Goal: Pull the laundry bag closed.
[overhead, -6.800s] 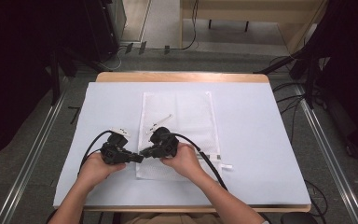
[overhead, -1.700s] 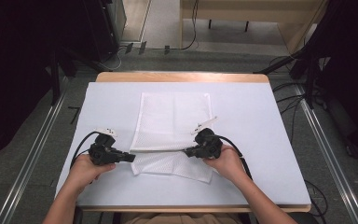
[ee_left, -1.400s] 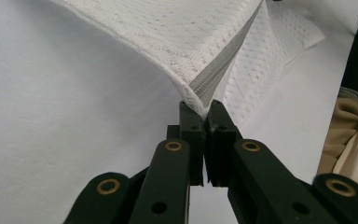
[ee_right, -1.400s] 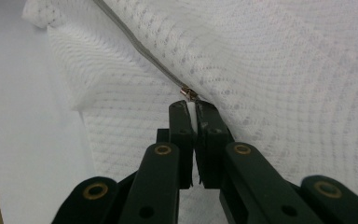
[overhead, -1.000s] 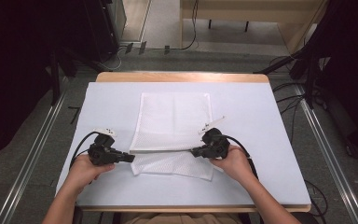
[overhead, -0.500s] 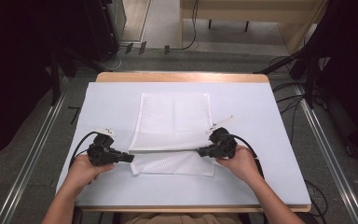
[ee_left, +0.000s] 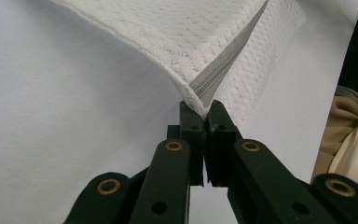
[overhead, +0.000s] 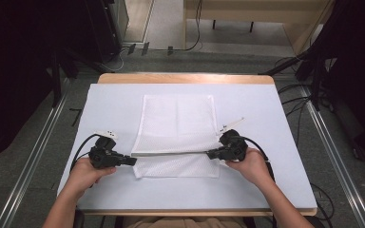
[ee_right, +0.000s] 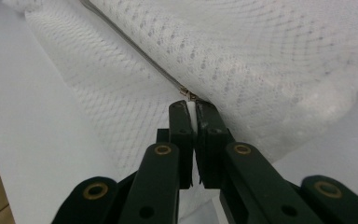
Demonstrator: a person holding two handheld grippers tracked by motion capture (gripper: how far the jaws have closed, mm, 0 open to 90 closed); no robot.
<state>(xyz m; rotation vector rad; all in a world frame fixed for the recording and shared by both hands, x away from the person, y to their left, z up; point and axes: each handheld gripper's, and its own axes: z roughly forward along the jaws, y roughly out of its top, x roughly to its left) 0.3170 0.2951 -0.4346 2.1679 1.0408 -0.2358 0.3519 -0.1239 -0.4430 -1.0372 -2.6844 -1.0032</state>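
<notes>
White mesh bag (overhead: 177, 134) spread flat on pale blue table (overhead: 275, 187), centre. Zipper (ee_left: 214, 74) seen running along near fold. Left gripper (overhead: 131, 161) pressed together on bag's left corner at zipper end. Right gripper (overhead: 210, 154) pinched on white zipper pull (ee_right: 191, 109) at bag's right edge. Near strip of bag lifted between grippers.
</notes>
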